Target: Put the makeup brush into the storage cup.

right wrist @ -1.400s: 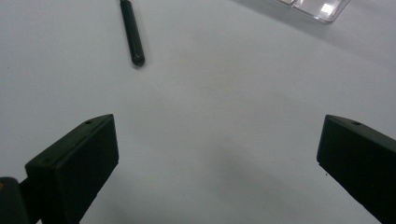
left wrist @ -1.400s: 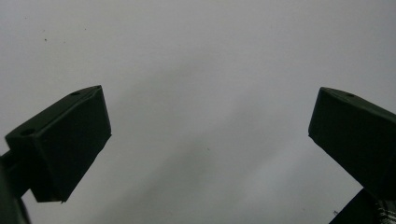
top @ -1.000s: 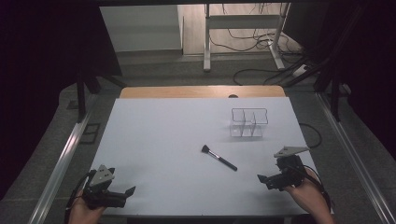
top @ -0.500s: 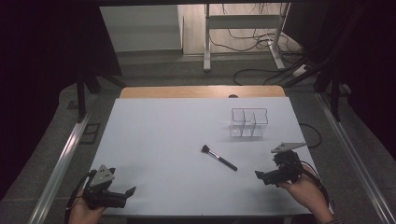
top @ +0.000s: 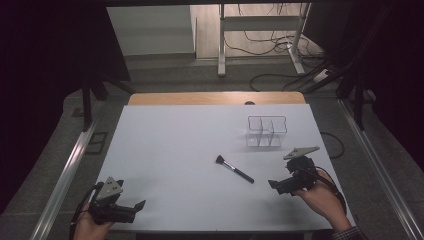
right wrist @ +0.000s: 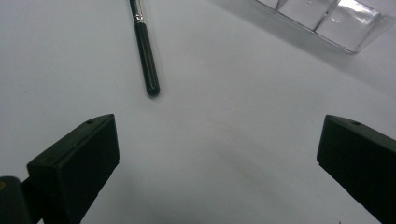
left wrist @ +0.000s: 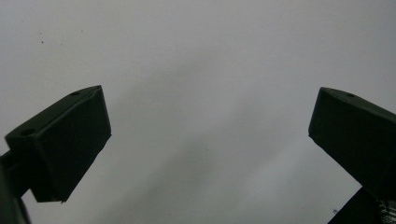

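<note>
A black makeup brush (top: 234,169) lies flat near the middle of the white table (top: 175,145), bristles toward the far left. Its handle end (right wrist: 146,60) lies just ahead of my right gripper (right wrist: 217,154), whose jaws stand wide apart with nothing between them. From above, the right gripper (top: 278,186) sits a short way to the right of the brush's handle tip. A clear plastic organizer (top: 267,131) with compartments stands behind it; its edge (right wrist: 327,21) appears at the upper right. My left gripper (top: 134,209) rests open at the near left corner, over bare table (left wrist: 205,93).
The table's far wooden edge (top: 215,98) borders a floor with cables and a metal stand. Metal rails run along both sides. A person's hands (top: 325,202) hold both grippers at the near edge.
The right gripper has moved left and slightly forward toward the brush's handle end. The left gripper has stayed put.
</note>
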`<state>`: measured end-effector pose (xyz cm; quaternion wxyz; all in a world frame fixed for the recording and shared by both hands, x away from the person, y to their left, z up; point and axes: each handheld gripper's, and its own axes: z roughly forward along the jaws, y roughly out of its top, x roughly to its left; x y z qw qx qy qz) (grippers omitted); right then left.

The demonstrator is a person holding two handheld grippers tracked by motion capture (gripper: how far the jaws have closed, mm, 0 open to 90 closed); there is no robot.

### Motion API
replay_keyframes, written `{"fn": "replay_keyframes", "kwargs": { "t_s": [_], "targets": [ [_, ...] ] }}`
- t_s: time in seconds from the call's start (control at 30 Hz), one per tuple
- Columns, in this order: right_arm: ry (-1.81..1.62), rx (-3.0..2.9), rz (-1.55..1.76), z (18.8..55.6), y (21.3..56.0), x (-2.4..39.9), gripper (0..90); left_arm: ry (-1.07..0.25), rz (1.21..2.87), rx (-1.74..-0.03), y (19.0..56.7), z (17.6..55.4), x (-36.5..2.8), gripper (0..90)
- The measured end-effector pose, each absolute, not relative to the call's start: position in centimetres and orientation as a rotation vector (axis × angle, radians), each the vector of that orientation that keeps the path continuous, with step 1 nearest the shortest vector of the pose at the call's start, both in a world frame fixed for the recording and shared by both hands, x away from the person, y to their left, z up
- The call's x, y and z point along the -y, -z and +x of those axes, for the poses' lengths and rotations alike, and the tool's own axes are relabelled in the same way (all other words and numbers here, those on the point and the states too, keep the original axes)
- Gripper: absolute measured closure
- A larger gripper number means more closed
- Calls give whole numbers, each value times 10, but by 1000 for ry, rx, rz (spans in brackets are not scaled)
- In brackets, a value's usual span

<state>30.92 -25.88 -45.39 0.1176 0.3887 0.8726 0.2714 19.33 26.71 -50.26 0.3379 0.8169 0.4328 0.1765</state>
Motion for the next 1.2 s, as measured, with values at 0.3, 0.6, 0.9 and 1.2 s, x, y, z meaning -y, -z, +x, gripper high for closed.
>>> {"fn": "replay_keyframes", "kwargs": {
  "t_s": [0.3, 0.6, 0.9, 1.2],
  "targets": [
    [-744, -2585, 1078, 316, 452, 249, 0, -430, 2116, -1139, 503, 194, -269, 0],
    [-728, -2609, 1065, 324, 453, 239, 0, -422, 2121, -1140, 504, 195, -270, 0],
    [-729, -2629, 1073, 331, 454, 230, 0, -422, 2125, -1140, 504, 195, -269, 0],
    [-697, -2654, 1079, 337, 456, 224, 0, -421, 2130, -1139, 505, 195, -269, 0]
  ]
}}
